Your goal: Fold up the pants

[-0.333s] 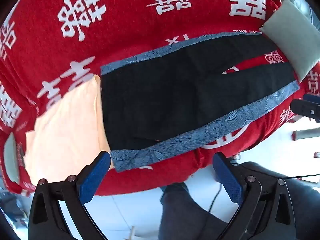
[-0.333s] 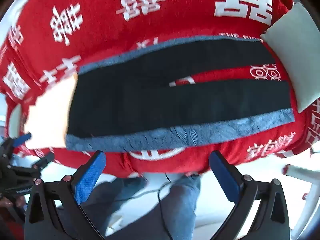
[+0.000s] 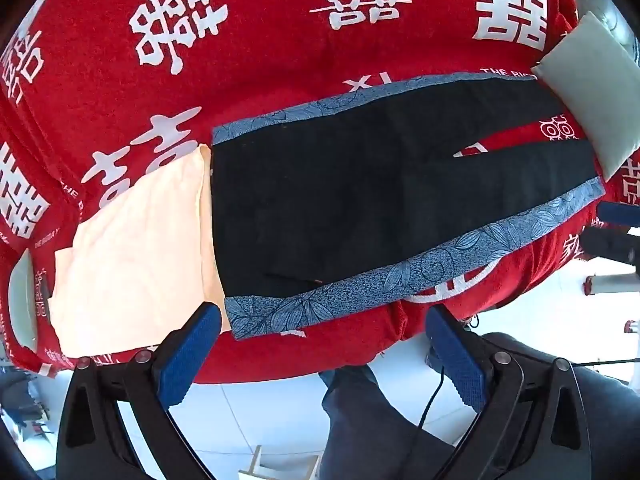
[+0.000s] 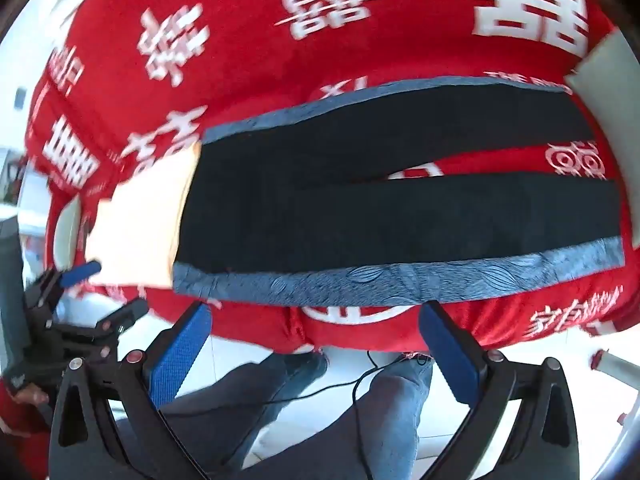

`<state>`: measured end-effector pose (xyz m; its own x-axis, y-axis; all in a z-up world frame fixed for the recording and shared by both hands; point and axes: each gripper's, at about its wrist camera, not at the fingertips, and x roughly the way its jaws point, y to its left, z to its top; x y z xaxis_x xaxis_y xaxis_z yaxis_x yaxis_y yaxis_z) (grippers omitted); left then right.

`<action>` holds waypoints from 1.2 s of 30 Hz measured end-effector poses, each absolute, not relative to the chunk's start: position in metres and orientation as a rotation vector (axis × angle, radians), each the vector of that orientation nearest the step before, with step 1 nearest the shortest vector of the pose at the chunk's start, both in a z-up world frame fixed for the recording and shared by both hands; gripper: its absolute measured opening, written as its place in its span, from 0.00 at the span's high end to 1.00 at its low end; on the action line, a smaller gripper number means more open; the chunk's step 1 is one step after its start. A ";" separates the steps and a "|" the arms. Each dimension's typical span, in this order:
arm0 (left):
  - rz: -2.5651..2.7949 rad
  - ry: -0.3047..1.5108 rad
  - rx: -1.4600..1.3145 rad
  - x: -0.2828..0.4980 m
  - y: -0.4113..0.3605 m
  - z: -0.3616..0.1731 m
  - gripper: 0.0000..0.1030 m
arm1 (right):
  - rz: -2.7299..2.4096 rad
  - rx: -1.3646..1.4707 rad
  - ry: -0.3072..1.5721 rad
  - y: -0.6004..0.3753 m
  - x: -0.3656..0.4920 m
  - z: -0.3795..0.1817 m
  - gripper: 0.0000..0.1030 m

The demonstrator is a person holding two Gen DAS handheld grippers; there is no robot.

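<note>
Black pants [image 3: 360, 200] with blue-grey patterned side stripes lie flat on a red cloth-covered table [image 3: 260, 40], waist at the left, legs spread to the right. They also show in the right wrist view [image 4: 380, 216]. My left gripper [image 3: 320, 344] is open and empty, just off the table's near edge below the waist corner. My right gripper [image 4: 316, 340] is open and empty, off the near edge below the near leg's stripe. The left gripper also appears at the left of the right wrist view [image 4: 104, 288].
A cream folded cloth [image 3: 132, 248] lies left of the waist. A pale green cushion [image 3: 592, 92] sits at the right by the leg ends. A pale object [image 3: 20, 300] is at the table's left edge. The person's legs [image 4: 280, 400] and a cable are on the white floor.
Both grippers have moved slightly closer to the table's near edge. The pants have not moved.
</note>
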<state>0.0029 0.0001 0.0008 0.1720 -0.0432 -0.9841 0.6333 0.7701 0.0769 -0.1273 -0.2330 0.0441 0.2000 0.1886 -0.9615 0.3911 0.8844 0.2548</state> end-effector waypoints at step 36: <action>-0.487 1.227 0.599 0.011 -0.006 0.016 0.01 | -0.317 0.297 1.478 -0.238 -0.126 0.041 0.00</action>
<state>0.0112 -0.0059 0.0158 0.2711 -0.0261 -0.9622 0.6411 0.7505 0.1602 -0.1261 -0.2380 0.0410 0.0661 -0.0264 -0.9975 0.3848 0.9230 0.0011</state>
